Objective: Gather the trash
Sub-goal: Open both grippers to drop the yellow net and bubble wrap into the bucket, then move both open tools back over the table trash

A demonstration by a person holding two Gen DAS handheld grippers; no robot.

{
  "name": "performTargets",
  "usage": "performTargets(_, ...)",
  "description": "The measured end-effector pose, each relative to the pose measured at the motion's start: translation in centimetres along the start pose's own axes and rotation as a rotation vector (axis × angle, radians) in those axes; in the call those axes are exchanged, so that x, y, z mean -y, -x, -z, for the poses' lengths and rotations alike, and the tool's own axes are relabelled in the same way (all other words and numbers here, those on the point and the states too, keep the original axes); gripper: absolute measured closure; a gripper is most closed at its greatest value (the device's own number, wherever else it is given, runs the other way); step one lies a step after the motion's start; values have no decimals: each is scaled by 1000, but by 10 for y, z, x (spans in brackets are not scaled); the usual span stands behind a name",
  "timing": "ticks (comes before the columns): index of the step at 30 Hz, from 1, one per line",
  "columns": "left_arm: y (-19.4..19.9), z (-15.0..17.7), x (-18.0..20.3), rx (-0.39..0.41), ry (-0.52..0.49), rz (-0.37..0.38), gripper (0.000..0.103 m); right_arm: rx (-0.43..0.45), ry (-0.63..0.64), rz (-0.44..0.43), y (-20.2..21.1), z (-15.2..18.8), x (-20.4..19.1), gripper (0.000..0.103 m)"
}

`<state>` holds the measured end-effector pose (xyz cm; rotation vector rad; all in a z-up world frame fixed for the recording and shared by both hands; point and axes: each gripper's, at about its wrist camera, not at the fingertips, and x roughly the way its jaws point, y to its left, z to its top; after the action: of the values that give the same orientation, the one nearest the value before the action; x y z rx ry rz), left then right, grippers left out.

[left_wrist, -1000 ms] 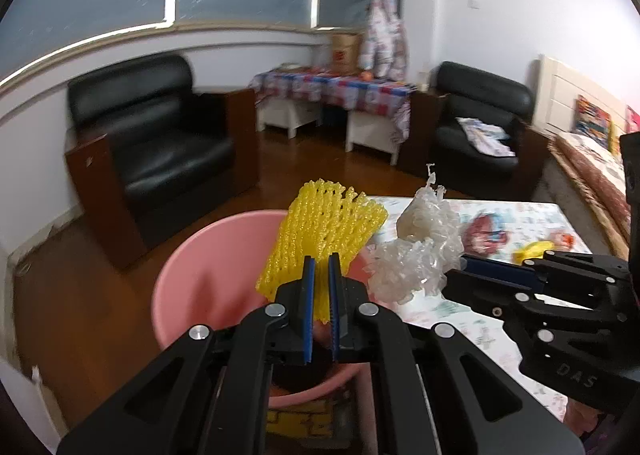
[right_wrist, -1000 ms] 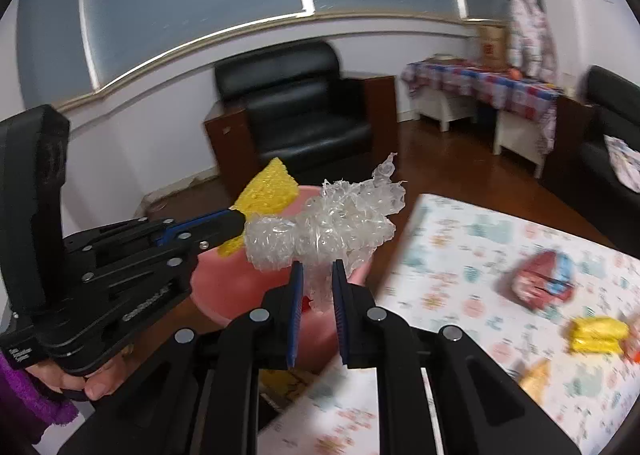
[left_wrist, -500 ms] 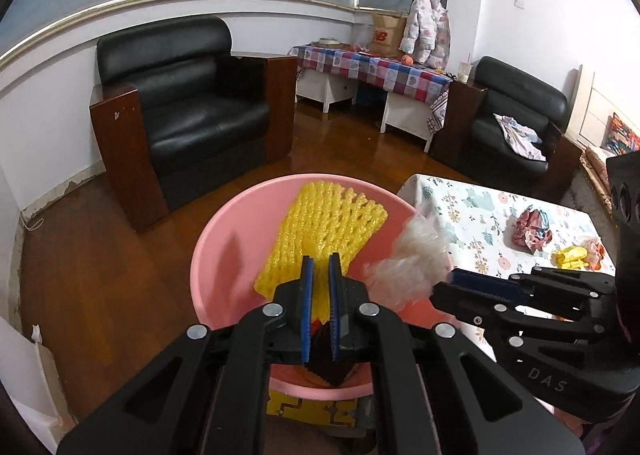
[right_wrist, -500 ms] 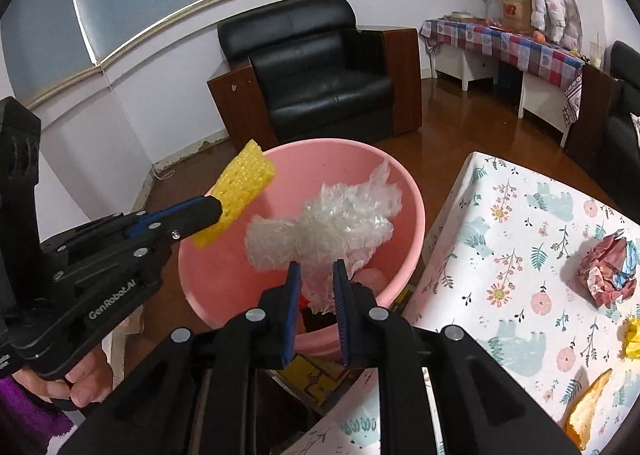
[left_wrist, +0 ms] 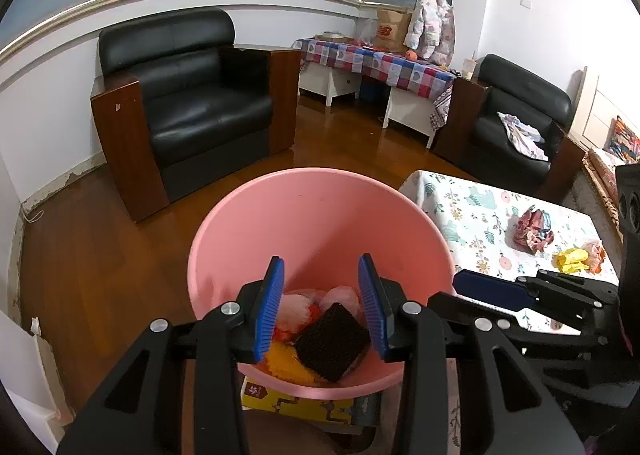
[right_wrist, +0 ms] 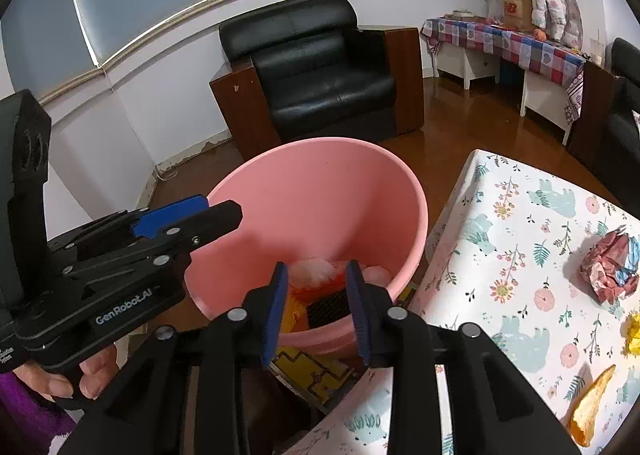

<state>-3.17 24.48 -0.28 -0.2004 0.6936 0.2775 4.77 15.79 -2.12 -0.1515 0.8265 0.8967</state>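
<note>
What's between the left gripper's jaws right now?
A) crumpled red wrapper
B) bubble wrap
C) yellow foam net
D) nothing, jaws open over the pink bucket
D: the left gripper stands open with nothing between its pads, which have just been opening; through the gap you see only the trash lying down in the pink bucket, including a dark sponge.

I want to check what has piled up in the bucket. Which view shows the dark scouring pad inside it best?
The left wrist view: the dark scouring pad lies almost wholly visible between the open fingers, atop the trash in the pink bucket. The right wrist view shows only a strip of it, cut off by the blue pads and bucket rim.
</note>
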Motion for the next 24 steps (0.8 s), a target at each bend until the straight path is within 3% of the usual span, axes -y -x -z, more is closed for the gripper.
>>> performTargets(2, 1, 0, 2, 4, 1, 8, 64, 10, 0, 2, 3, 2, 1, 62)
performTargets(14, 10, 1, 18, 23, -7, 34, 64, 42, -2, 56, 32, 19, 10, 62)
performTargets(24, 13, 2, 56, 16, -57, 95, 64, 51, -72, 117, 67, 39, 48, 62)
